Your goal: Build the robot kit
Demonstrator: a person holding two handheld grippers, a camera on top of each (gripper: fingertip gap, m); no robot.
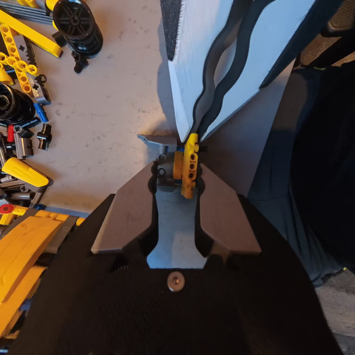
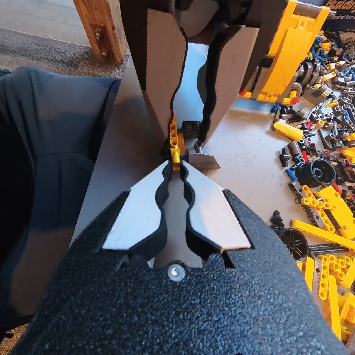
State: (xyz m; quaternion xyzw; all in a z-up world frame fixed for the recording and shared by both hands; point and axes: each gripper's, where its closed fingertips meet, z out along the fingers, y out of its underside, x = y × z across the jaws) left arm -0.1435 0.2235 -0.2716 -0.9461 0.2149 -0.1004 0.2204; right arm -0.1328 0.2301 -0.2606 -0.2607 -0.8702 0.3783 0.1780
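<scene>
- Yellow plastic beam (image 1: 189,165), studless w/ round holes, pinned into small grey/blue sub-assembly (image 1: 166,172); sits centre frame in both wrist views, just above pale tabletop (image 1: 107,107), near its edge.
- Hard, stiff, light by look; smooth faces, so likely slippery. Pin joints prob. weakest spot: could pop apart under twist or side load.
- Best hold judged on flat sides of beam, pads square across, not on thin grey wing (image 2: 204,162) sticking out lower right of assembly.
- Left gripper (image 1: 175,173) (brown fingers, lower centre of left view): clamped across assembly, one pad on grey side, other against beam.
- Right gripper (image 2: 175,165) (white fingers w/ black wavy pads): nearly closed, tips pinching free end of beam; seen from opposite side, upper centre of left view.
- Two grippers meet tip to tip, same piece held between them.
- Loose parts pile (image 2: 317,134) fills right side of right view: grey connectors, black pins, yellow beams, black wheel (image 2: 317,173).
- Big yellow part-built model (image 2: 284,53) upper right of right view.
- Dark fabric (image 2: 48,124) of person's clothing, left of right view; wooden post (image 2: 101,28) upper left.
</scene>
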